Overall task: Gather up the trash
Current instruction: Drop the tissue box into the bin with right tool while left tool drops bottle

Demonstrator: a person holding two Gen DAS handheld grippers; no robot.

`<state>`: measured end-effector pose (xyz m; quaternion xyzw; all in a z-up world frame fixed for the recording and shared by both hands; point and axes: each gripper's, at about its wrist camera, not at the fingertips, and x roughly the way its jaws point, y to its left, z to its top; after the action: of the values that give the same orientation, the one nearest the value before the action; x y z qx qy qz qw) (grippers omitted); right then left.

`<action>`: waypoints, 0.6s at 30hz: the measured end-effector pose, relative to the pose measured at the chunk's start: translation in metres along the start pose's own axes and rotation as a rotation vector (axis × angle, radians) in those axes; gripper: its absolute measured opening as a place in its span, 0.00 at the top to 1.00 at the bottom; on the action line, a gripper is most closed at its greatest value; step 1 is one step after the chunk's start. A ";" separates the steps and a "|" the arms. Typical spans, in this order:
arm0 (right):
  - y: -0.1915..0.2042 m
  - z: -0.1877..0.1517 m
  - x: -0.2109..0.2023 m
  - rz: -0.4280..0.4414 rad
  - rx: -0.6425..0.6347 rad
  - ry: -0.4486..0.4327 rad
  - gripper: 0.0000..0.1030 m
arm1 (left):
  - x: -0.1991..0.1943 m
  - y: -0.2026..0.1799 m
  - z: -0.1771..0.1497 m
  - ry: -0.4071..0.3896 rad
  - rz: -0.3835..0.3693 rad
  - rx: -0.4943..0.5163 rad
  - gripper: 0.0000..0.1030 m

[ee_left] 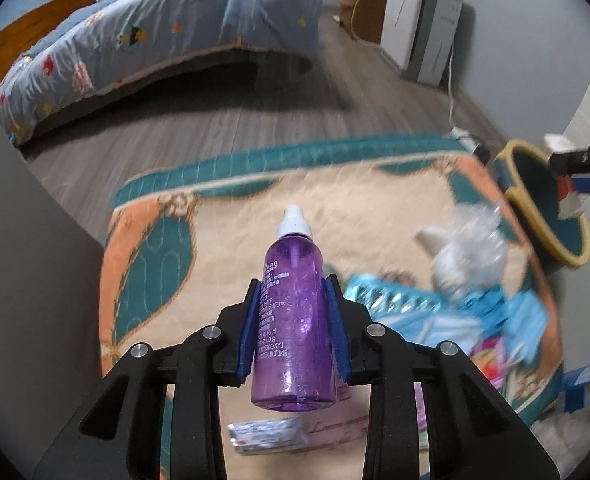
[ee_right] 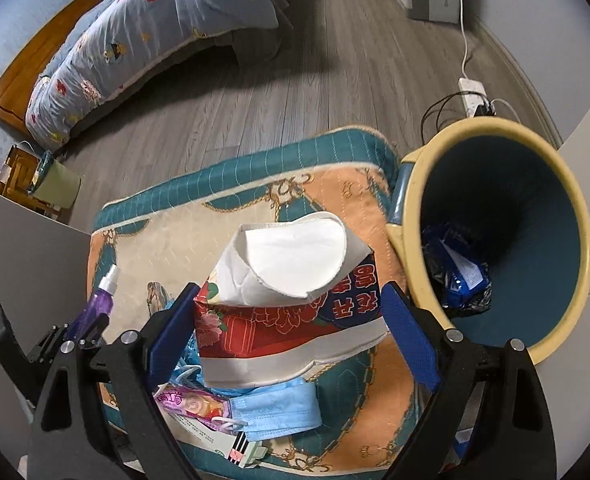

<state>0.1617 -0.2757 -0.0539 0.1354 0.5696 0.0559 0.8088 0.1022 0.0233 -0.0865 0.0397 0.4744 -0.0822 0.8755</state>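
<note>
My left gripper (ee_left: 294, 292) is shut on a purple spray bottle (ee_left: 293, 320) with a white nozzle and holds it above the patterned mat (ee_left: 231, 216). The bottle also shows in the right wrist view (ee_right: 99, 304). My right gripper (ee_right: 291, 308) is shut on a red and white paper box (ee_right: 291, 320) with a white flap, held over the mat beside the bin. The blue bin with a cream rim (ee_right: 415, 280) stands at the right, tilted toward me, with a dark blue wrapper (ee_right: 459, 276) inside. It also shows in the left wrist view (ee_left: 535, 192).
On the mat lie a blue face mask (ee_right: 275, 408), a pink wrapper (ee_right: 191, 400), a crumpled clear bag (ee_left: 471, 248) and a blue packet (ee_left: 399, 300). A bed (ee_left: 155, 28) stands behind on the wooden floor. A power strip (ee_right: 473, 96) with cables lies behind the bin.
</note>
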 end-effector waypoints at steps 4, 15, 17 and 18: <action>-0.010 0.005 -0.017 -0.007 0.006 -0.052 0.14 | -0.021 -0.017 0.014 -0.070 -0.012 0.032 0.68; -0.068 0.013 -0.032 -0.046 0.081 -0.125 0.14 | -0.041 -0.066 0.039 -0.156 -0.045 0.117 0.68; -0.079 0.014 -0.033 -0.030 0.114 -0.129 0.14 | -0.042 -0.076 0.042 -0.163 -0.049 0.133 0.68; -0.086 0.016 -0.033 -0.013 0.134 -0.129 0.14 | -0.042 -0.081 0.044 -0.167 -0.055 0.140 0.68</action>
<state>0.1600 -0.3688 -0.0432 0.1888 0.5196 0.0035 0.8333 0.1012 -0.0585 -0.0268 0.0807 0.3940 -0.1423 0.9044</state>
